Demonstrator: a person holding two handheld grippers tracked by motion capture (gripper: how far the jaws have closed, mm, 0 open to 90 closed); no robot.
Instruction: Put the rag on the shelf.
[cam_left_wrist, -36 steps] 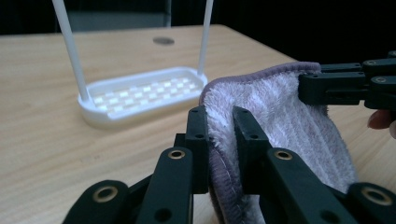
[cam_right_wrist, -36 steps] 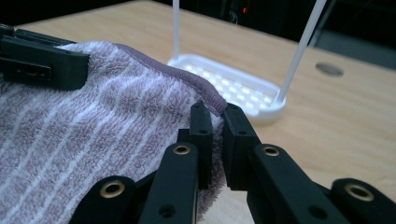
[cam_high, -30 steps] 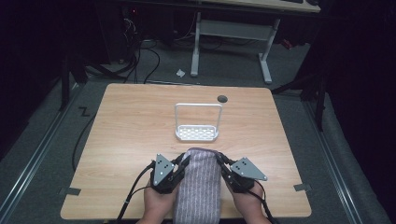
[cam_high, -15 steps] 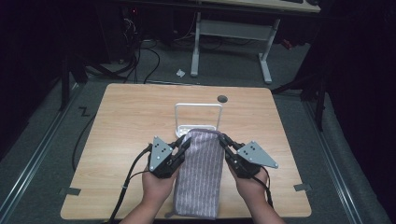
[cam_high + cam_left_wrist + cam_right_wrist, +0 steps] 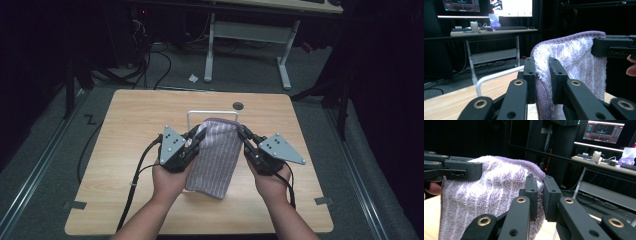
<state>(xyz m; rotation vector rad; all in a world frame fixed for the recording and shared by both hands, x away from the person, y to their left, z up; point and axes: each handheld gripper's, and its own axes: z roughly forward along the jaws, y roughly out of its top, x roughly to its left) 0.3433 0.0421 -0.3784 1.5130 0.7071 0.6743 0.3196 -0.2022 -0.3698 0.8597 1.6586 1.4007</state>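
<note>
I read no brand, label or legible writing anywhere; the far monitors glow, but their text is too small to make out.

One towel point(image 5: 214, 152), purple and white striped, hangs lifted over the middle of the table point(image 5: 125, 130), held by its two far corners. My left gripper point(image 5: 196, 139) has its jaws clamped on the towel's left corner; in the left gripper view the fabric point(image 5: 574, 62) is squeezed between the two black jaws. My right gripper point(image 5: 241, 134) has its jaws clamped on the right corner, the hem pinched between them in the right gripper view point(image 5: 499, 190). The towel's near end droops down to the tabletop between my two hands.

Just behind the towel stands one white wire rack point(image 5: 192, 116); the towel covers most of it, leaving its top bar and left post in sight. In the left gripper view its rounded bar point(image 5: 496, 76) sits left of the jaws.

One dark round hole point(image 5: 238, 105) sits in the table's far edge. Two tape pieces point(image 5: 74, 204) mark the near corners. Beyond the table stands a second desk point(image 5: 250, 30), with cables point(image 5: 150, 60) on the floor to its left. It carries a keyboard point(image 5: 510, 28).
</note>
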